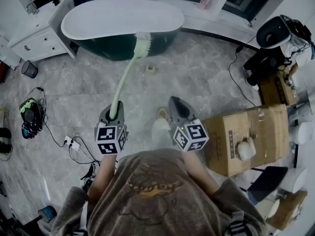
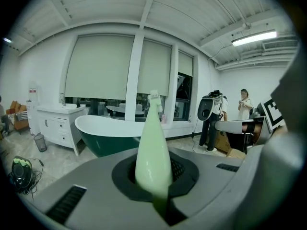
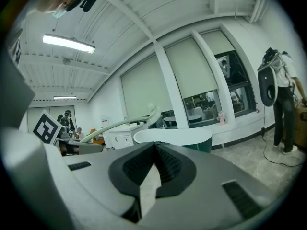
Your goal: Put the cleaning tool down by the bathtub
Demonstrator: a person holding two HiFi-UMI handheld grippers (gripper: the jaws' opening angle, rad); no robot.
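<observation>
The left gripper (image 1: 114, 113) is clamping the end of a pale green brush (image 1: 126, 75), its jaws closed tight on the handle. The brush is slanting forward above the marble floor (image 1: 197, 73), and its bristle head (image 1: 142, 44) is sitting at the near side of the tub (image 1: 106, 48); I can't tell whether they are touching. The right gripper (image 1: 175, 104) is hovering just beside the left one, jaws together on nothing. A box (image 1: 246, 132) is lying to the right.

Grey left gripper (image 1: 116, 111) and right gripper (image 1: 175, 103) carry black-and-white marker cubes (image 1: 110, 140); brown T-shirt (image 1: 150, 193).
</observation>
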